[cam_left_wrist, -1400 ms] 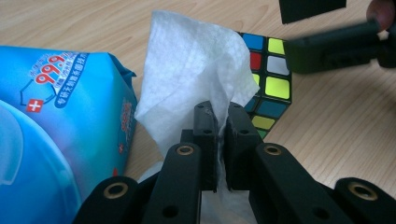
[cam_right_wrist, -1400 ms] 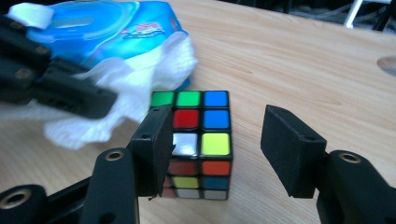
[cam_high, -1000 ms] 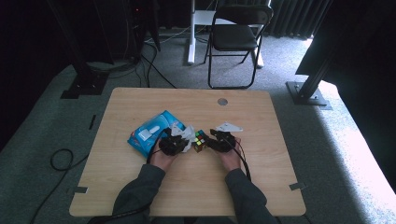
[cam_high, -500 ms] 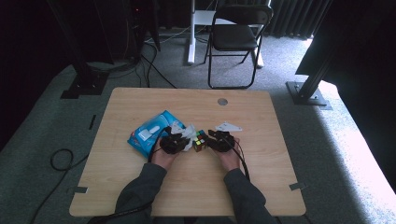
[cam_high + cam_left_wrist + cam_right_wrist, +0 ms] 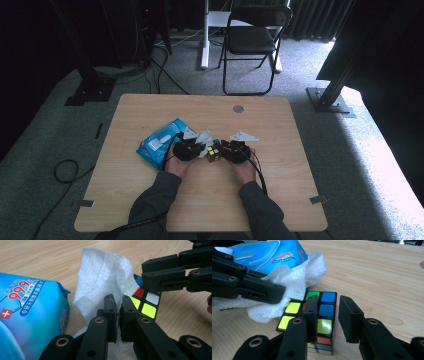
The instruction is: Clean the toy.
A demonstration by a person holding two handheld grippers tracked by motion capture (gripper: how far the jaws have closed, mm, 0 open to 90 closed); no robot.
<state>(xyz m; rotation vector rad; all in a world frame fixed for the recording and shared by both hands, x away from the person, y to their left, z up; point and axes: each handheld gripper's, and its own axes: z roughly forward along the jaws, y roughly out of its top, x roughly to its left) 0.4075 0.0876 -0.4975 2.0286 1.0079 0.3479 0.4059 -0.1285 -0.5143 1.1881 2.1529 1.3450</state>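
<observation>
- At the near middle of a wooden table (image 5: 280, 190), a person works two hand-held grippers over a colour-tiled puzzle cube (image 5: 325, 312), which stands on the tabletop between the hands.
- The left gripper (image 5: 119, 302) is clamped tight on a white wet wipe (image 5: 100, 277). The sheet is pinched between its pads and billows up and toward the cube's left side.
- To the left of the wipe lies a blue pack of wipes (image 5: 30, 315), flat on the table and just beside the left gripper.
- The right gripper (image 5: 328, 300) has just been closing its jaws, with the cube's near right edge between them. One pad lies against the cube's top tiles, while a sliver of table shows between the cube and the other pad, so the hold does not look complete.
- Progress, judged from the scene: the wipe is out of the pack and brought up to the cube, and the steadying grip is almost set.
- The wiping of the cube's faces appears to lie ahead, since the wipe only brushes its far left corner.
- The yellow, green and blue tiles on top look uncovered.
</observation>
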